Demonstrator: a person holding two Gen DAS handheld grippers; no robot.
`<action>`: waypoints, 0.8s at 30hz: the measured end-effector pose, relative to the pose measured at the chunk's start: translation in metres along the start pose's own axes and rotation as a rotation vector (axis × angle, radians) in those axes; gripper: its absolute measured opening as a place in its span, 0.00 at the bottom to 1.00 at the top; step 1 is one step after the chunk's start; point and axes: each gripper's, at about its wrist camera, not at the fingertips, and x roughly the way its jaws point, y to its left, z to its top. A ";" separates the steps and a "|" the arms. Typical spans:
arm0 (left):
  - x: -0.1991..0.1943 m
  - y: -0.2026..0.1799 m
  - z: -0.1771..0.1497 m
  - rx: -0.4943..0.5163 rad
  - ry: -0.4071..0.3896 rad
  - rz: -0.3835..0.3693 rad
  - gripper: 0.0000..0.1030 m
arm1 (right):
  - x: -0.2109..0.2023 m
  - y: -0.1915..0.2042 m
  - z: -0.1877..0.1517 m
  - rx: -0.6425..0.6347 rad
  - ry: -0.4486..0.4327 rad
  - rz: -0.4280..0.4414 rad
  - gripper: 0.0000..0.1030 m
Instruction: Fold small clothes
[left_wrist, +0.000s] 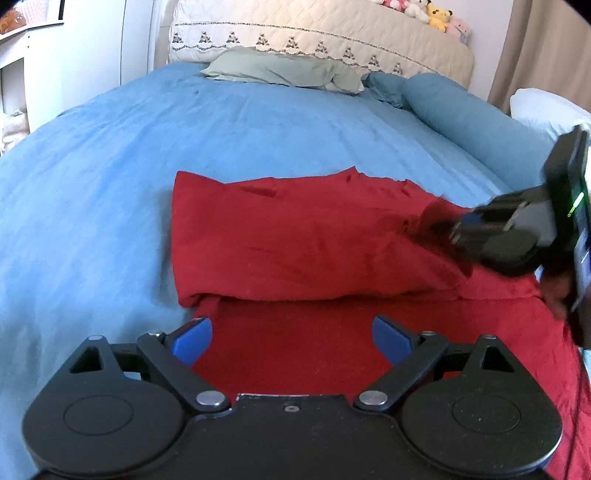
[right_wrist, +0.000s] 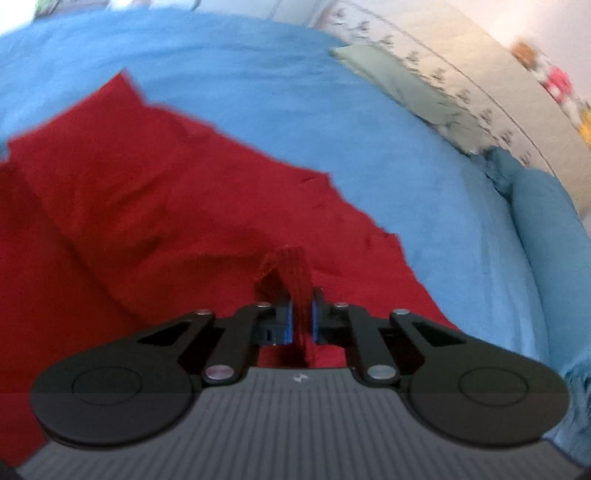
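Observation:
A red garment lies on the blue bedspread, its far half folded over toward me with a fold edge across the middle. My left gripper is open and empty, low over the near red layer. My right gripper is shut on a pinch of the red garment, a ribbed edge sticking up between its blue pads. In the left wrist view the right gripper comes in from the right, lifting the garment's right corner.
A green pillow and a blue bolster lie at the head of the bed by a quilted cream headboard with plush toys on top. A white shelf stands at the left.

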 end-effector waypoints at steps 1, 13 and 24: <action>0.000 0.000 -0.001 0.002 0.001 0.001 0.93 | -0.005 -0.009 0.000 0.048 -0.017 0.001 0.22; 0.010 -0.004 -0.005 0.023 0.024 0.014 0.93 | -0.039 -0.126 -0.069 0.590 -0.092 -0.144 0.22; 0.017 -0.006 -0.002 0.027 0.027 0.019 0.93 | -0.027 -0.138 -0.115 0.722 -0.088 -0.126 0.24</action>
